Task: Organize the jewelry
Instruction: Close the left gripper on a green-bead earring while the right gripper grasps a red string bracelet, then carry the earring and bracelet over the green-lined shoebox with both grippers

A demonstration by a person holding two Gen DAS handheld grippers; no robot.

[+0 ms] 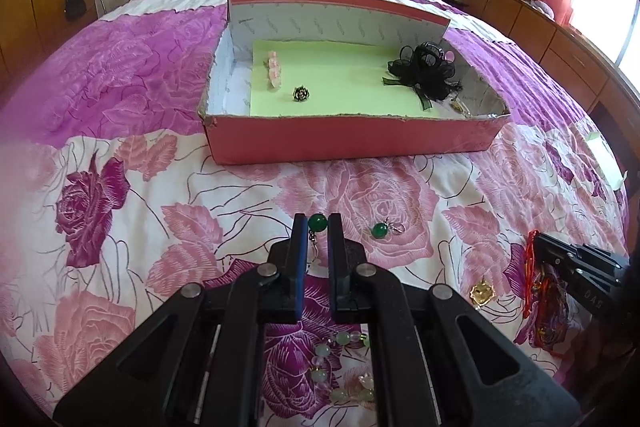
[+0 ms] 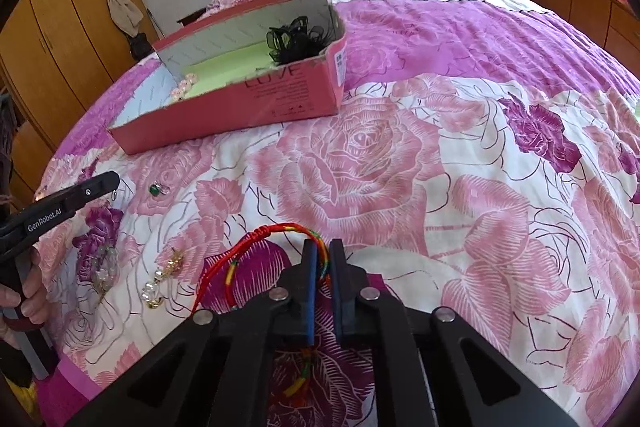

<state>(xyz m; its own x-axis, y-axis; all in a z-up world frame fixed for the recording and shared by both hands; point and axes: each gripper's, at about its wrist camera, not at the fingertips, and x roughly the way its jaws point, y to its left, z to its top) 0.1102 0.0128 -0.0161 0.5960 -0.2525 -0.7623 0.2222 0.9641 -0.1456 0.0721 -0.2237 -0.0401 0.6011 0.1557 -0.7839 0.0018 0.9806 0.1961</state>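
Three boxed: pink bead piece, dark floral ring, black lace bow in red box.
Left gripper: clamped on green bead earring.
Right gripper: pinching red braided cord bracelet.
Loose: matching earring, gold pendant, pale bead bracelet.

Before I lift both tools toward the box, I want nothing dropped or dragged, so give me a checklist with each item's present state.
1. Left tool has the green bead earring between its fingertips: ok, though the grip is only at the tips.
2. Right tool is closed on the red woven bracelet: ok.
3. The bracelet's loop hangs free of other pieces: cannot tell; the gold charm lies close.
4. The second green earring is clear of the left tool: ok, it lies apart.
5. Free room on the green liner of the pink box: ok.
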